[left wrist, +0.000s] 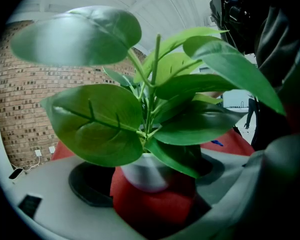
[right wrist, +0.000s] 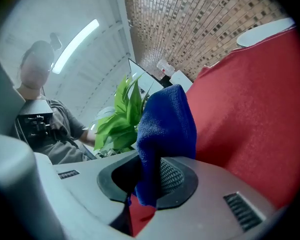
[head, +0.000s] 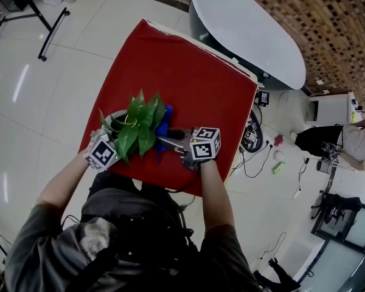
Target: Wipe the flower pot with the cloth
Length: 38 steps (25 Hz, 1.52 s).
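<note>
Red table [head: 188,66]; left tongs [left wrist: 157,199] gape around flower pot [left wrist: 144,176], right tongs [right wrist: 149,184] clamp cloth [right wrist: 166,126]

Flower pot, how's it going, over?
Left tool straddles flower pot, grip unclear. Right tool pinches blue cloth beside the leaves; contact with pot hidden.

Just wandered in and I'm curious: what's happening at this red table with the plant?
A person is working over the red-covered table with a hand-held gripper in each hand. The left gripper has its jaws on either side of a small white flower pot holding a leafy green plant; whether they pinch it isn't clear. The right gripper is clamped on a blue cloth, held up close beside the plant.
</note>
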Each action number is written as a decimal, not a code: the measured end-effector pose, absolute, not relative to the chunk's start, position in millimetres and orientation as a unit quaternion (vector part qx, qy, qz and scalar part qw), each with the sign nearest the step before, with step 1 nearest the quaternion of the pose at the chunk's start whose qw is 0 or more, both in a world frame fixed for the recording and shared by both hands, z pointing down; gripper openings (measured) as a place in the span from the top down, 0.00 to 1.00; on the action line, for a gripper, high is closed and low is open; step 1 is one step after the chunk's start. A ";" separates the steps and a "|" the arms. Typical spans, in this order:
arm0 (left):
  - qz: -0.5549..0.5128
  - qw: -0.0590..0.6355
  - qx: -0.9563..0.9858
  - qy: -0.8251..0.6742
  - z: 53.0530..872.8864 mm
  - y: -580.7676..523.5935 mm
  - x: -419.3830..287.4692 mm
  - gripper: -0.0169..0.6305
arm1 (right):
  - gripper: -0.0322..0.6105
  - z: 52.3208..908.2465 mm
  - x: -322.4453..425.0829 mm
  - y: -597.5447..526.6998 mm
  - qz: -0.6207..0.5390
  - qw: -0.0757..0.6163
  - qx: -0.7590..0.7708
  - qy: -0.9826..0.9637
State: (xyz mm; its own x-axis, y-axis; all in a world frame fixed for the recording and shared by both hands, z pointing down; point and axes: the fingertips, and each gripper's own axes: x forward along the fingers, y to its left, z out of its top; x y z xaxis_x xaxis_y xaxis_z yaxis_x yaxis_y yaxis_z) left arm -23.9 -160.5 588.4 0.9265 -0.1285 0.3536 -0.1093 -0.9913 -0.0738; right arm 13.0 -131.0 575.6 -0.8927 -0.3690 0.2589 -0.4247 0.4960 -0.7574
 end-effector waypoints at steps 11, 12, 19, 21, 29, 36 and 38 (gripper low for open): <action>-0.183 0.003 -0.971 0.154 584.8 -141.6 -51.1 0.22 | 0.84 573.5 21.1 -84.3 0.435 -0.021 0.291 -0.852; -0.183 -0.006 -0.969 0.166 584.1 -139.7 -57.4 0.21 | 0.84 572.0 23.6 -79.4 0.434 -0.023 0.293 -0.852; -0.177 -0.038 -0.942 0.281 568.6 -100.7 -91.1 0.21 | 0.84 557.4 46.1 -50.3 0.425 -0.052 0.316 -0.847; -0.171 -0.053 -0.937 0.298 564.4 -81.4 -84.2 0.21 | 0.84 556.0 51.8 -40.9 0.426 -0.058 0.316 -0.846; -0.172 -0.154 -0.895 0.382 576.3 -47.4 -49.3 0.21 | 0.84 553.3 74.4 -7.6 0.420 -0.059 0.295 -0.856; -0.152 -0.130 -0.854 0.480 572.6 -63.8 -6.7 0.21 | 0.84 550.6 100.3 13.2 0.411 -0.067 0.296 -0.860; -0.143 -0.138 -0.835 0.512 571.5 -76.4 -8.6 0.21 | 0.84 548.5 108.7 20.5 0.412 -0.071 0.299 -0.858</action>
State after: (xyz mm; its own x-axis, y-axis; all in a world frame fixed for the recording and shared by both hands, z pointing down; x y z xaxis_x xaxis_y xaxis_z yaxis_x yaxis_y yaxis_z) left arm -8.6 -76.4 571.5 0.4340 -0.8168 0.3802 -0.8957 -0.4368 0.0840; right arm 108.7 20.5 548.5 -0.8109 -0.5719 0.1239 -0.4546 0.4823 -0.7488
